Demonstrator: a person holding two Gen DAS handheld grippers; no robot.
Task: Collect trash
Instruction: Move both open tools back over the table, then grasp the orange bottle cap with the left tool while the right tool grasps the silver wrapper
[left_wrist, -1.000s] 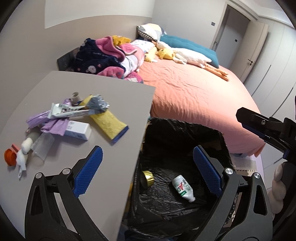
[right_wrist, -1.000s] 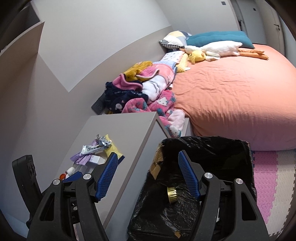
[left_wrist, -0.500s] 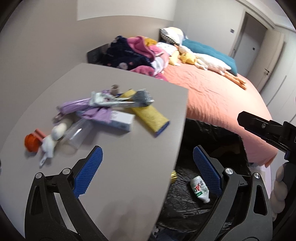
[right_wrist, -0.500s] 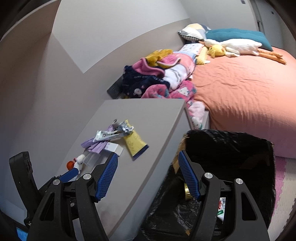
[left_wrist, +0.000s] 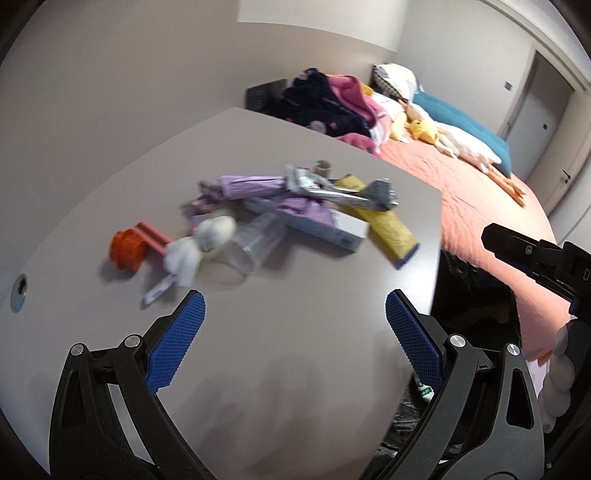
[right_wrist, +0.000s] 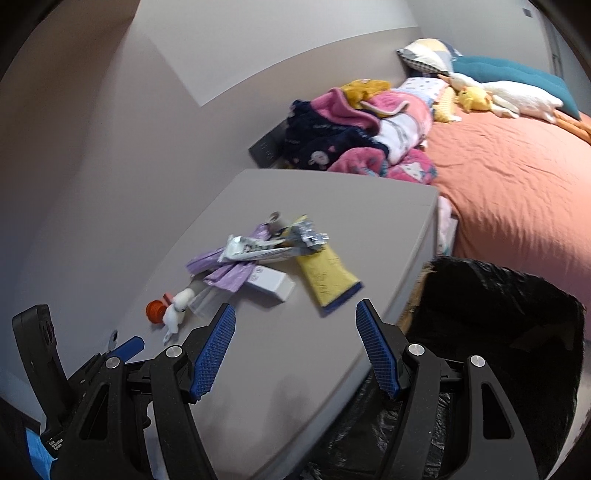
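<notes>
A pile of trash lies on the grey table (left_wrist: 295, 350): a yellow packet (left_wrist: 384, 221), a white box (left_wrist: 332, 230), purple wrappers (left_wrist: 251, 184), a silver wrapper (left_wrist: 369, 192), a clear cup (left_wrist: 251, 243), white tissue (left_wrist: 199, 243) and an orange cap (left_wrist: 127, 249). The pile also shows in the right wrist view, with the yellow packet (right_wrist: 327, 280) nearest. My left gripper (left_wrist: 293, 343) is open and empty above the table's near part. My right gripper (right_wrist: 295, 350) is open and empty over the table's front edge. The black-lined bin (right_wrist: 498, 332) stands right of the table.
A bed with an orange cover (right_wrist: 517, 184) lies beyond the bin. A heap of clothes (right_wrist: 354, 129) sits behind the table. Pillows and a plush toy (right_wrist: 509, 96) lie at the bed's head. A small bottle (left_wrist: 423, 389) peeks out in the bin.
Both grippers have swung left from over the bin toward the table. The trash pile now lies ahead of the open jaws. Nothing has been picked up.
</notes>
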